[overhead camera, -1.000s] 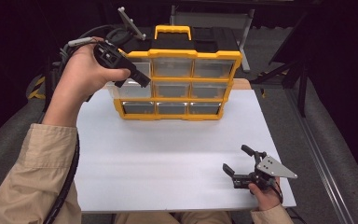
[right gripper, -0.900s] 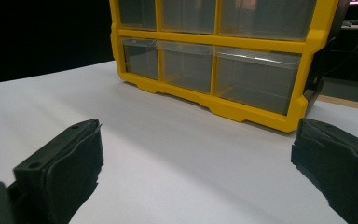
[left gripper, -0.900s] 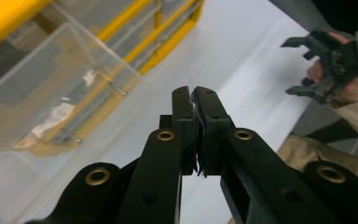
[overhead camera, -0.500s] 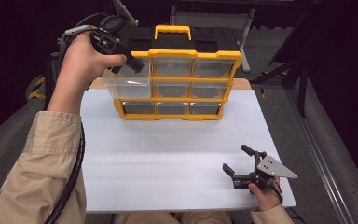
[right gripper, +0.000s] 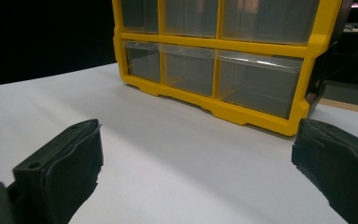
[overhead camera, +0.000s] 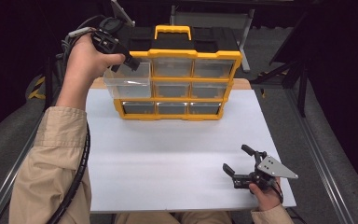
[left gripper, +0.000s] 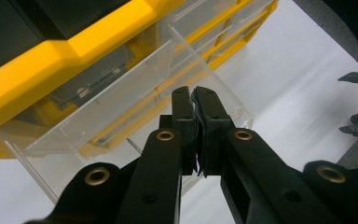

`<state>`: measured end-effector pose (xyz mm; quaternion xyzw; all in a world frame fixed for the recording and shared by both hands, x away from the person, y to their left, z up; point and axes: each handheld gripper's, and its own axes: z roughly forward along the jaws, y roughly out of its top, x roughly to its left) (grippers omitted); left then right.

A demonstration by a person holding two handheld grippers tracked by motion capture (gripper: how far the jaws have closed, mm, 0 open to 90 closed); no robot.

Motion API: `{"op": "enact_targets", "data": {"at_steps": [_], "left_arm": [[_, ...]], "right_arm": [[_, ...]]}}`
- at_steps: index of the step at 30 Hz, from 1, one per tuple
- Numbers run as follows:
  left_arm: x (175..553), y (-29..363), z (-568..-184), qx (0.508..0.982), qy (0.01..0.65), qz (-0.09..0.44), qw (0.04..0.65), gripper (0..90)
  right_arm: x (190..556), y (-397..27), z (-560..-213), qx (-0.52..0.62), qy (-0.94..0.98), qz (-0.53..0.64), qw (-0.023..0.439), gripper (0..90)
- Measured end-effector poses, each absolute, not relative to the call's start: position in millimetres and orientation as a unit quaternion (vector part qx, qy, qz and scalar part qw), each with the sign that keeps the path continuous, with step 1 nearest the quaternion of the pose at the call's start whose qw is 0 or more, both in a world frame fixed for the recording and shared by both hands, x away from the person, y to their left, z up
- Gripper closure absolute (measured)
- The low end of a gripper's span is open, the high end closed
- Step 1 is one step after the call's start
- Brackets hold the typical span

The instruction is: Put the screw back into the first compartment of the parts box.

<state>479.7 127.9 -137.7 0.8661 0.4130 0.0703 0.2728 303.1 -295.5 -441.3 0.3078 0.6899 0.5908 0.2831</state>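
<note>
- Sliding further out now: the clear drawer (overhead camera: 127, 80) has come well clear of the organizer's (overhead camera: 186, 77) top-left slot compared with a second ago, the left hand dragging it toward the table's left edge.
- Left gripper (overhead camera: 129, 63) has its jaws pinched together on the drawer's front wall; in the left gripper view the pads (left gripper: 184, 122) meet right on the clear plastic rim (left gripper: 121, 100).
- That drawer looks empty, and its back end seems to sit just at the mouth of the yellow frame, hanging above the white table (overhead camera: 177, 158).
- Right gripper (overhead camera: 238, 162) rests low at the near right corner, jaws spread wide, gripping nothing, well apart from the organizer.
- To do this pull well, I'd say keep the draw straight along the slot, level, no twisting, since a thin wall held at one point can cock and bind in the frame.
- Once it's free, the weight will hang off that single pinch, so lowering it flat onto the table near the cabinet looks wiser than carrying it far.
- A steadying right gripper on the frame could stop the cabinet shifting.
</note>
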Motion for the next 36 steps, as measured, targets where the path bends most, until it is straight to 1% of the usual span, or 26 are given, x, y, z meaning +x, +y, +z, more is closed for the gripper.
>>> {"op": "enact_targets", "data": {"at_steps": [6, 18, 20, 24, 31, 32, 33, 36], "left_arm": [[482, 130, -143, 0.863, 0.417, 0.08, 0.273, 87.5], [490, 127, -155, 0.866, 0.417, 0.077, 0.265, 87.3], [491, 127, -156, 0.863, 0.418, 0.081, 0.272, 86.7], [490, 128, -156, 0.858, 0.421, 0.082, 0.281, 77.7], [485, 132, -151, 0.856, 0.421, 0.077, 0.29, 71.1], [483, 133, -150, 0.856, 0.42, 0.075, 0.292, 68.8], [483, 133, -150, 0.856, 0.42, 0.072, 0.294, 68.8], [478, 134, -147, 0.857, 0.418, 0.071, 0.294, 63.3]], "right_arm": [[303, -296, -441, 0.308, 0.69, 0.591, 0.282, 2.3], [303, -297, -440, 0.308, 0.69, 0.589, 0.285, 2.3], [303, -297, -440, 0.307, 0.69, 0.59, 0.285, 2.3], [303, -297, -440, 0.308, 0.688, 0.593, 0.284, 2.3], [303, -298, -440, 0.308, 0.689, 0.59, 0.285, 2.3], [303, -298, -440, 0.309, 0.689, 0.591, 0.285, 2.3], [303, -298, -440, 0.309, 0.689, 0.591, 0.285, 2.3], [303, -297, -440, 0.308, 0.689, 0.591, 0.285, 2.3]]}}
